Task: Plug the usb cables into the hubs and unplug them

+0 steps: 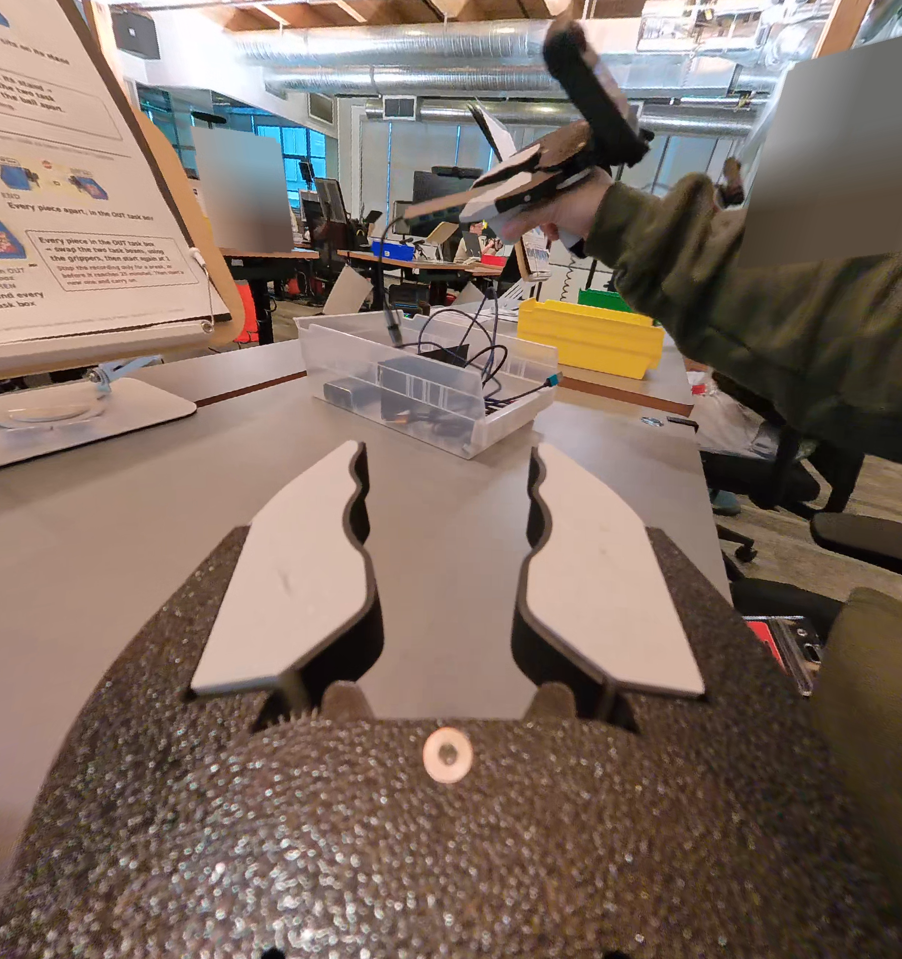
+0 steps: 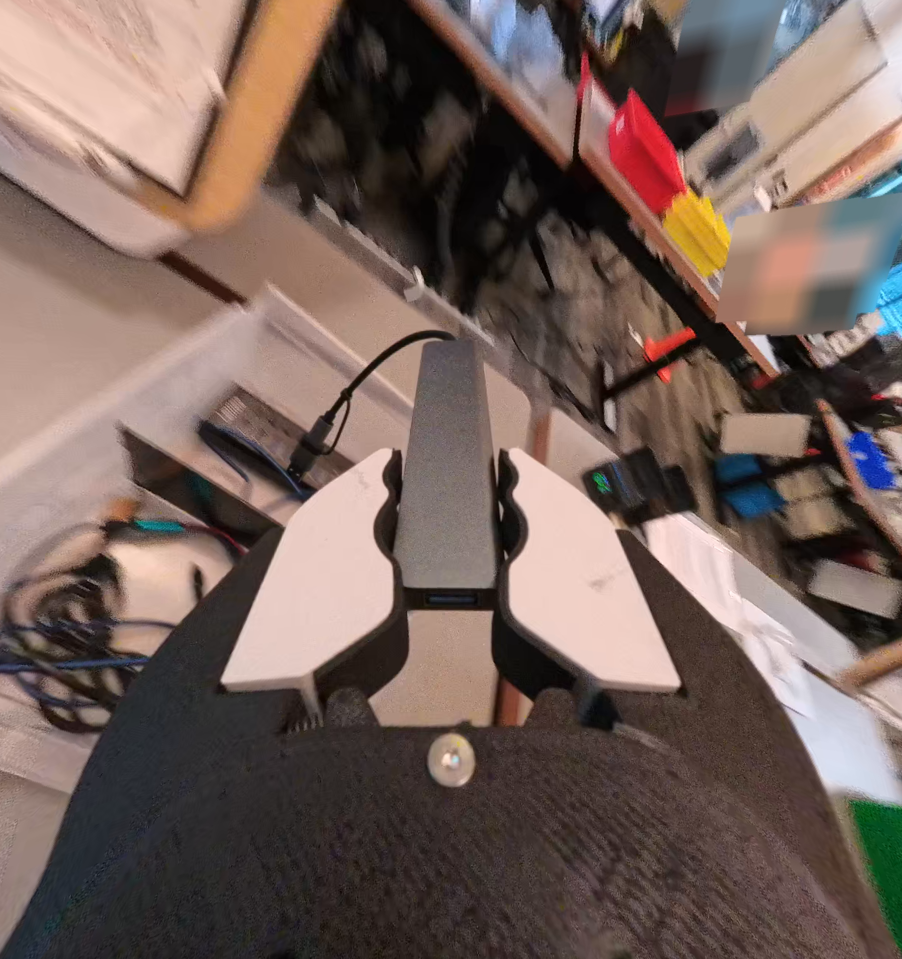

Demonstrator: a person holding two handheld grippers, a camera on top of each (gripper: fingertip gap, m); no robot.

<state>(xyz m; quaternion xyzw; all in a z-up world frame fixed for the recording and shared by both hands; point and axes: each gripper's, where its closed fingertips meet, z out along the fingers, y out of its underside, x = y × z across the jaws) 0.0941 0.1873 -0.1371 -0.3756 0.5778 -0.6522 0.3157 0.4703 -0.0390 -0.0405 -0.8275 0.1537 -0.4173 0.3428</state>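
My left gripper [image 1: 446, 456] is open and empty, low over the grey table [image 1: 127, 519]. A clear plastic bin [image 1: 428, 384] ahead of it holds dark hubs [image 1: 418, 386] and thin dark cables [image 1: 469, 353]. My right gripper [image 2: 448, 459] is shut on a slim grey USB hub [image 2: 446, 477], held high in the air. The hub's own black cable [image 2: 376, 371] hangs from its far end down to a plug [image 2: 309, 446]. In the left wrist view the right gripper [image 1: 482, 200] holds that hub [image 1: 428, 208] above the bin, with the cable's plug [image 1: 393, 324] dangling over it.
An instruction sheet on a stand [image 1: 65, 207] sits at the left of the table. A yellow bin [image 1: 589, 332] and a green one [image 1: 602, 300] stand behind the clear bin. A person's green sleeve [image 1: 776, 290] reaches in from the right. Office chairs [image 1: 802, 477] stand to the right. One gripper's finger ends stand about 45 centimetres off the other's.
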